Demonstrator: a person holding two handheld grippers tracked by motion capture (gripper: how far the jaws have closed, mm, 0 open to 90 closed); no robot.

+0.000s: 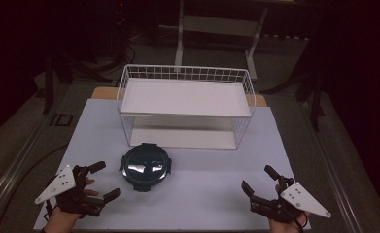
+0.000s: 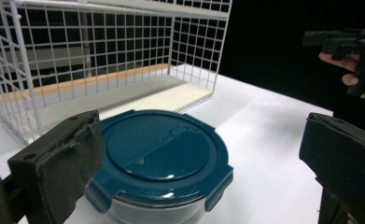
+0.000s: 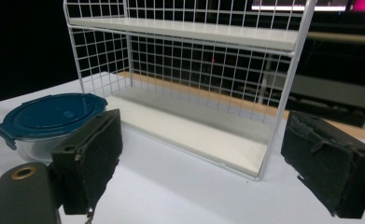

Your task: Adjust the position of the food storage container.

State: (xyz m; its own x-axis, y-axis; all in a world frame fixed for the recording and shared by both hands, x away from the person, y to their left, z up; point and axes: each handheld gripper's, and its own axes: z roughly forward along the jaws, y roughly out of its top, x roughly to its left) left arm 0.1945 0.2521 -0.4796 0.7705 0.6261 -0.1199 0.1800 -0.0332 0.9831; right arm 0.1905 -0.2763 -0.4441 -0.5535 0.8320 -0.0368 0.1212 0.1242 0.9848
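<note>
A round clear container with a dark teal clip-on lid (image 1: 145,166) (image 2: 164,161) (image 3: 52,117) sits on the white table in front of a white wire rack (image 1: 185,104) (image 2: 101,65) (image 3: 194,88) that has an upper and a lower shelf. My left gripper (image 1: 104,180) (image 2: 203,172) is open near the table's front left, its jaws facing the container with a gap between. My right gripper (image 1: 259,178) (image 3: 208,163) is open at the front right, pointed at the rack. Both hold nothing. The right gripper (image 2: 343,39) also appears far off in the left gripper view.
The white table surface (image 1: 212,170) stretches between the two grippers. A strip of wooden edge (image 1: 102,92) lies behind the rack. Beyond the table the room is dark, with a white frame stand (image 1: 216,29) and cables on the floor.
</note>
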